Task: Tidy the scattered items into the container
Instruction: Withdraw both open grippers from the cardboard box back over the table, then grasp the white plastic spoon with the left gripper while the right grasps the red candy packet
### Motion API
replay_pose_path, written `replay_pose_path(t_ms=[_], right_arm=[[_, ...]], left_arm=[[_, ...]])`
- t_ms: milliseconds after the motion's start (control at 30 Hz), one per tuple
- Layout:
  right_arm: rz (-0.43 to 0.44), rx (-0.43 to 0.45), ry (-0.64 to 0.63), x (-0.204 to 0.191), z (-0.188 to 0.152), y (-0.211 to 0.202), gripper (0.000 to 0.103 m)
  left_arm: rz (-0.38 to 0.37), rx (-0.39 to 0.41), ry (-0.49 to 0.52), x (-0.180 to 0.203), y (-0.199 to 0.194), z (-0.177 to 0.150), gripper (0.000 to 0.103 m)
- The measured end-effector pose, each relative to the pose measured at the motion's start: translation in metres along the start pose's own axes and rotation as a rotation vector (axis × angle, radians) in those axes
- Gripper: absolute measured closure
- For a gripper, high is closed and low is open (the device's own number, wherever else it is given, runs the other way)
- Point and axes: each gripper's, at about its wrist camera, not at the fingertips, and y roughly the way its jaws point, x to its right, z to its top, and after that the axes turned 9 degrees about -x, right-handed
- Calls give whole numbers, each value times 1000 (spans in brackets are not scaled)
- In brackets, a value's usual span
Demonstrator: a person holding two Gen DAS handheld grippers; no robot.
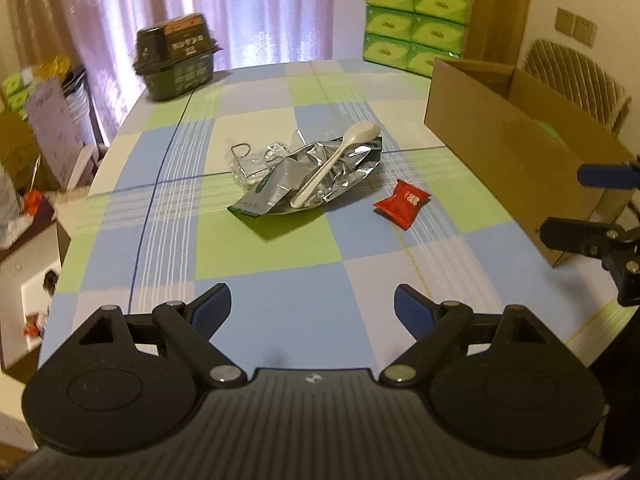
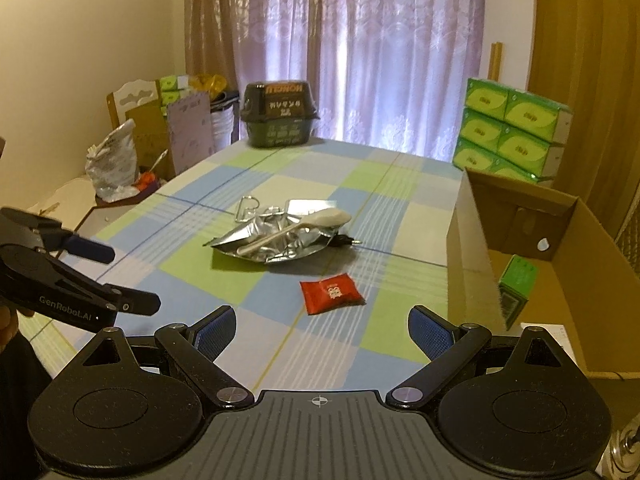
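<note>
Hovering near edge, both empty: left gripper point(image 1: 312, 308) and right gripper point(image 2: 322, 330) spread apart. Next judged: close on red packet point(image 2: 332, 288), carry right to cardboard box point(image 2: 472, 248).

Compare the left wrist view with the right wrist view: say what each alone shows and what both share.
Only the left wrist view: the outer side of the brown cardboard box, its inside hidden. Only the right wrist view: the small green carton inside that box and a black plug beside the silver foil pouch. Both: the pouch, white plastic spoon, red snack packet, both open grippers.
</note>
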Motion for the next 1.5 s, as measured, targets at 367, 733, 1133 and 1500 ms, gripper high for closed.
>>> replay_pose_path(t_ms=[367, 733, 1133, 1500], right_arm=[[19, -58, -15, 7, 15, 51, 5], [20, -150, -59, 19, 27, 123, 5], [32, -183, -53, 36, 39, 164, 5], [18, -156, -22, 39, 40, 163, 5]], left_arm=[[29, -29, 146, -12, 42, 24, 32], [25, -28, 186, -24, 82, 44, 40], [71, 7, 327, -24, 119, 61, 45], [14, 82, 422, 7, 125, 89, 77]])
